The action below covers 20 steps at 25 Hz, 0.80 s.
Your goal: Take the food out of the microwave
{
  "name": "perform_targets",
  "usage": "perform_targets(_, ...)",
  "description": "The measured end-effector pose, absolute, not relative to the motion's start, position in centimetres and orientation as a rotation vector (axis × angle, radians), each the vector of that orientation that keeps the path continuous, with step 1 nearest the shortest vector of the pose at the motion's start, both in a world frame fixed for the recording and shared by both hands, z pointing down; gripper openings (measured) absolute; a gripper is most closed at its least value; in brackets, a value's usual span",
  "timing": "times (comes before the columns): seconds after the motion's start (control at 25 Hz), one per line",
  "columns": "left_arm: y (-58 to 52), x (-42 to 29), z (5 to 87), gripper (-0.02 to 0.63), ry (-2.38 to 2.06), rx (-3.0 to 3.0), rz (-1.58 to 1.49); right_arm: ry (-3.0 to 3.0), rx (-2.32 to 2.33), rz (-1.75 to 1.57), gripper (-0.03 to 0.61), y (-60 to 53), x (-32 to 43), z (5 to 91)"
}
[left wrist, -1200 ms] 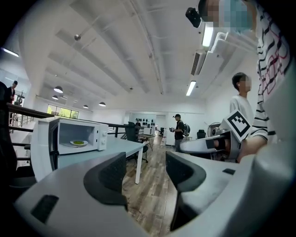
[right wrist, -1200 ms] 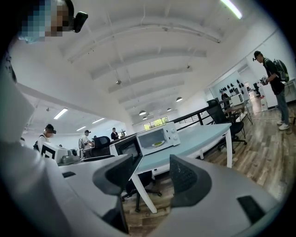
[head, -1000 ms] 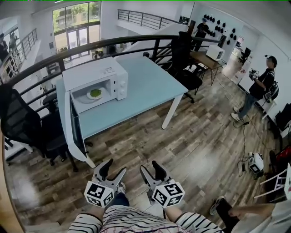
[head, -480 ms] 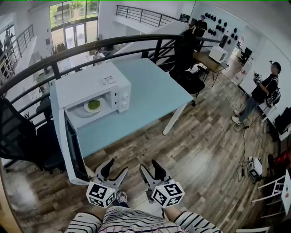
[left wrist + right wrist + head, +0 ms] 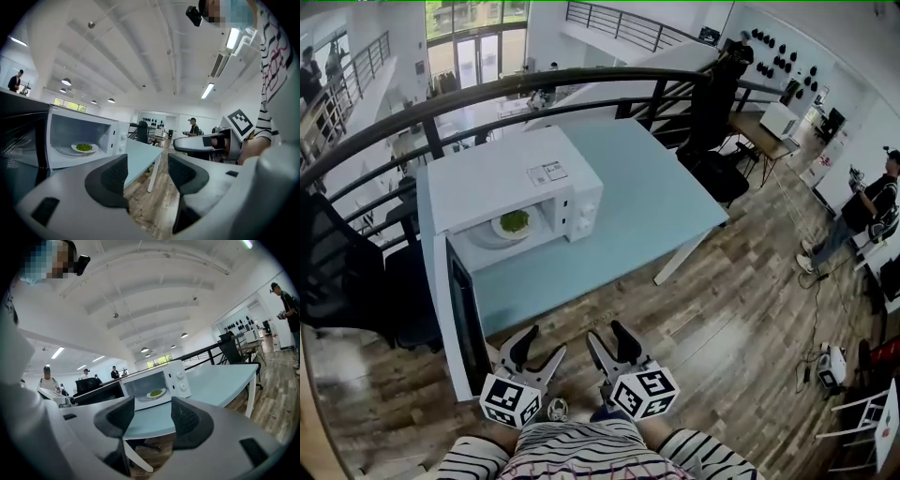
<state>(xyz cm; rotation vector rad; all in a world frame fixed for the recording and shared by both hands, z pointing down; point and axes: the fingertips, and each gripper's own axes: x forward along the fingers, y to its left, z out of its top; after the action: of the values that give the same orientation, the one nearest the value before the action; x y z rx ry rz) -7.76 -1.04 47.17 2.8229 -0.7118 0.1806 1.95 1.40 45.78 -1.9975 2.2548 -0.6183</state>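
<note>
A white microwave stands on the pale blue table, its door swung wide open to the left. Inside lies a white plate with green food, also seen as the plate in the left gripper view and the plate in the right gripper view. My left gripper and right gripper are held low near my body, short of the table's near edge. Both are open and hold nothing.
A black railing curves behind the table. A dark office chair stands left of the open door. Wood floor stretches to the right, where a person stands far off. Another chair sits at the table's far right.
The table and microwave have come nearer and shifted right in the head view as I step toward them. Both grippers keep the same open pose by my body.
</note>
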Motion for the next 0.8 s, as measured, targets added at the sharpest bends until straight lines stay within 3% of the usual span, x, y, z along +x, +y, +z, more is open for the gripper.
perform_targets(0.8, -9.6, -6.7, 47.4, 0.250, -1.481, 2.482, 0.062, 2.639, -1.557, -0.665, 0.242, -11.8, 8.7, 46.6)
